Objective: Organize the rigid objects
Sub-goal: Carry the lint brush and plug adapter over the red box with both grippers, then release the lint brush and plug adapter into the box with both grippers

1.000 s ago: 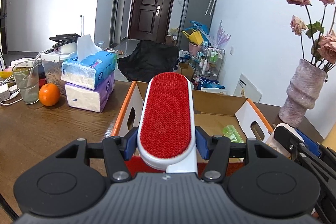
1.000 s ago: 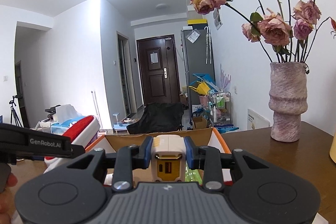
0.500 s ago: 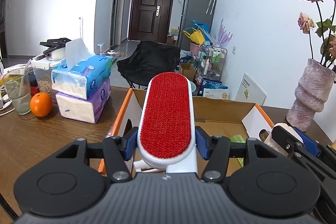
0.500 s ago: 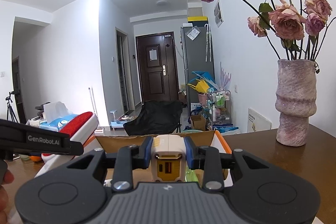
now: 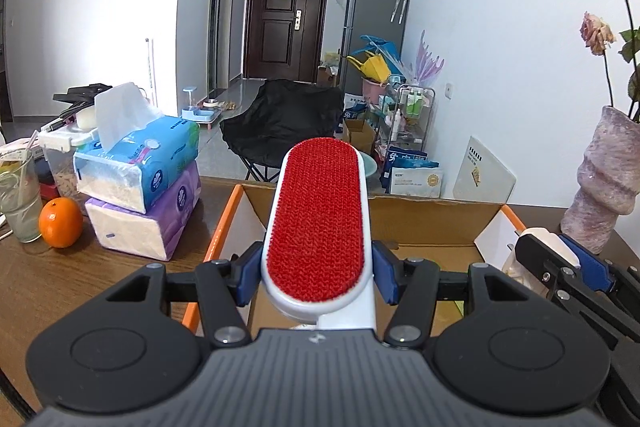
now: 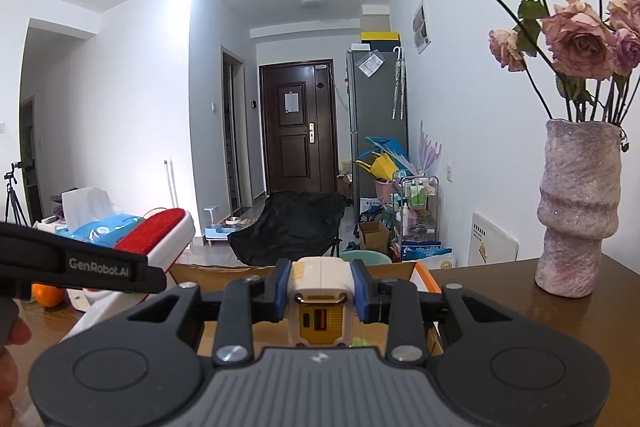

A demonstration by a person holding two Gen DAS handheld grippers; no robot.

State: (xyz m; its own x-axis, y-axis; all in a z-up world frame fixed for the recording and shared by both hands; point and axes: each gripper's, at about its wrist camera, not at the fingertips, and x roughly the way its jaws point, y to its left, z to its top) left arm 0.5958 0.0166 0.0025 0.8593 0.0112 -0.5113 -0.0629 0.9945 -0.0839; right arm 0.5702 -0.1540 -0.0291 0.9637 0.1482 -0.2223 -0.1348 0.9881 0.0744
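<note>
Your left gripper (image 5: pixel 316 277) tilts down over the cardboard box (image 5: pixel 432 219), clamped on a lint brush (image 5: pixel 320 219): white body, red bristle pad facing up. Your right gripper (image 6: pixel 320 293), nearly level above the box, is clenched on a white-and-yellow charger (image 6: pixel 320 311). Box contents are mostly hidden behind both grippers.

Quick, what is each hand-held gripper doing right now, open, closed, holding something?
Left hand-held gripper: closed on the red lint brush.
Right hand-held gripper: closed on a small white and yellow charger.
</note>
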